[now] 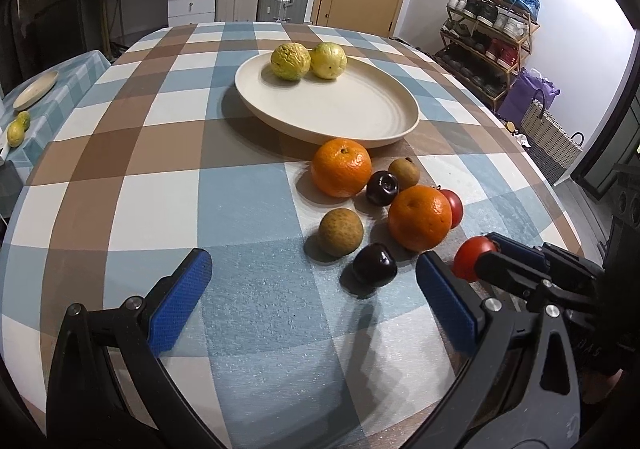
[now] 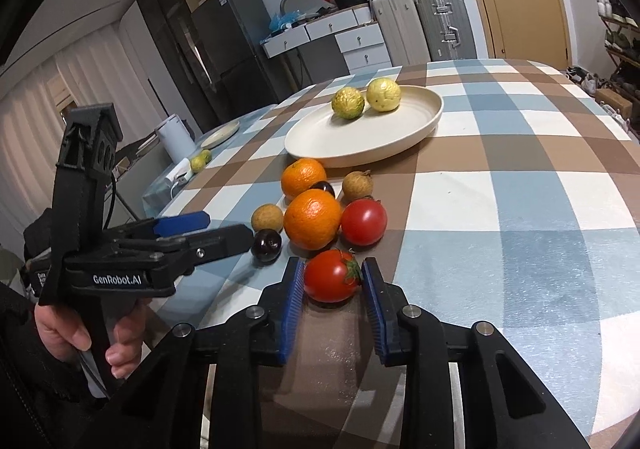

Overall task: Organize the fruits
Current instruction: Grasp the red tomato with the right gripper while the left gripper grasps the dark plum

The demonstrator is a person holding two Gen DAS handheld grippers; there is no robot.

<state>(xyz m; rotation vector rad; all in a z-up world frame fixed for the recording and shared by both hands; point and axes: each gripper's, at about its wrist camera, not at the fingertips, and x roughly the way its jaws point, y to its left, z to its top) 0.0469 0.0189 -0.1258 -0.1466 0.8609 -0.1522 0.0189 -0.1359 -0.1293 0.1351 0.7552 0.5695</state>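
We have the right gripper (image 2: 331, 281) pinching the near tomato (image 2: 331, 280), with the plate (image 2: 434, 115) straight ahead beyond the pile

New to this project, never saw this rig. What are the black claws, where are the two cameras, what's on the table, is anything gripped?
No robot arm here: a person holds a two-finger gripper in each hand, and each gripper carries a fisheye camera looking along its fingers. One picture is the left gripper's view, the other the right gripper's. On the checked tablecloth sits a cream plate with two yellow fruits. Beside the plate lie two oranges, two brown fruits, two dark plums and a loose tomato. The right gripper is shut on another tomato. The left gripper is open and holds nothing.
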